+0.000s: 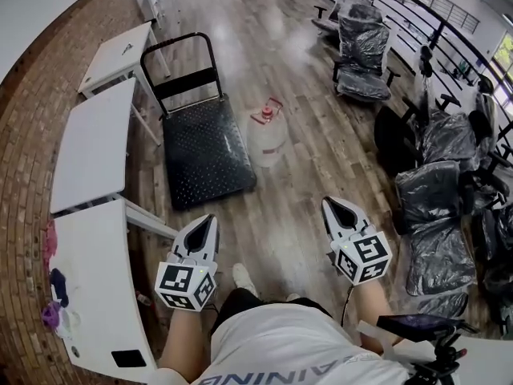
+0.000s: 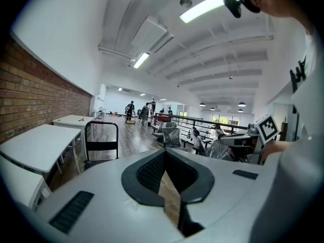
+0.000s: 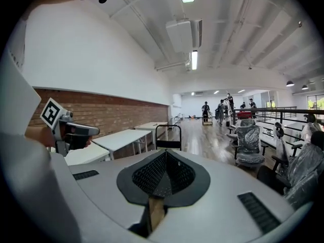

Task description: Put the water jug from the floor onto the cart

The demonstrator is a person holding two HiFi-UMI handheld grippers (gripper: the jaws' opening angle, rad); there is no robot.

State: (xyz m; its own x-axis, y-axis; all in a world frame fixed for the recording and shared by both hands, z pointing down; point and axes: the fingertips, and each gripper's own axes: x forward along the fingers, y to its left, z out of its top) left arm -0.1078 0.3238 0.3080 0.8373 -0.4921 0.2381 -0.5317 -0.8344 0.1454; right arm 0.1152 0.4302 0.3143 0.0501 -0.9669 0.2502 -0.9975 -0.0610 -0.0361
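The jug [image 1: 267, 137] stands upright at 1 o'clock from the left gripper [image 1: 210, 219], 11 o'clock from the right gripper [image 1: 329, 204]; both are closed, empty.

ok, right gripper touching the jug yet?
Apart. Head view: bare floor lies between the right gripper and the water jug beside the cart.

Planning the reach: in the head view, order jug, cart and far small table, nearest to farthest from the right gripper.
1. The jug, ahead-left of the right gripper.
2. The cart, left of the jug.
3. The small table, beyond the cart, farther left.
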